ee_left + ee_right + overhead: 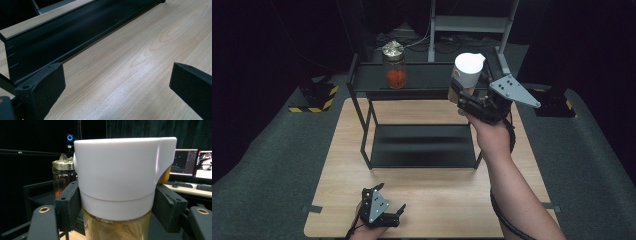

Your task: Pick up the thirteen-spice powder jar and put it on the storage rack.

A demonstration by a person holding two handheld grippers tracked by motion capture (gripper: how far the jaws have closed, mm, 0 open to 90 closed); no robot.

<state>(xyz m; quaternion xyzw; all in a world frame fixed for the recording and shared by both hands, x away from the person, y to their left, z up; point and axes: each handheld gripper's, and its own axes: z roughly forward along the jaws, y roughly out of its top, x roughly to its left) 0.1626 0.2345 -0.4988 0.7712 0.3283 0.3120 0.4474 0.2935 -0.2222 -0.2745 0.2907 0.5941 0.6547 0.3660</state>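
Observation:
A jar with a tall white lid (468, 70) and yellowish contents is held in the air above the right end of the black shelf rack's top tier (422, 77). My right gripper (467, 97) is shut on the white-lidded jar (120, 185), its pads (68, 202) pressing both sides just below the lid. A second glass jar (395, 66) with a gold foil top and red contents stands on the top tier; in the right gripper view the glass jar (62, 178) sits behind at left. My left gripper (391, 202) rests open near the table's front edge, with bare wood between its fingers (42, 85).
The wooden table (432, 200) carries the two-tier black rack, whose lower shelf (422, 145) is bare. The rack's lower rail (75, 37) runs across the left gripper view. Monitors (192, 165) and a keyboard stand far off to the right. Dark floor surrounds the table.

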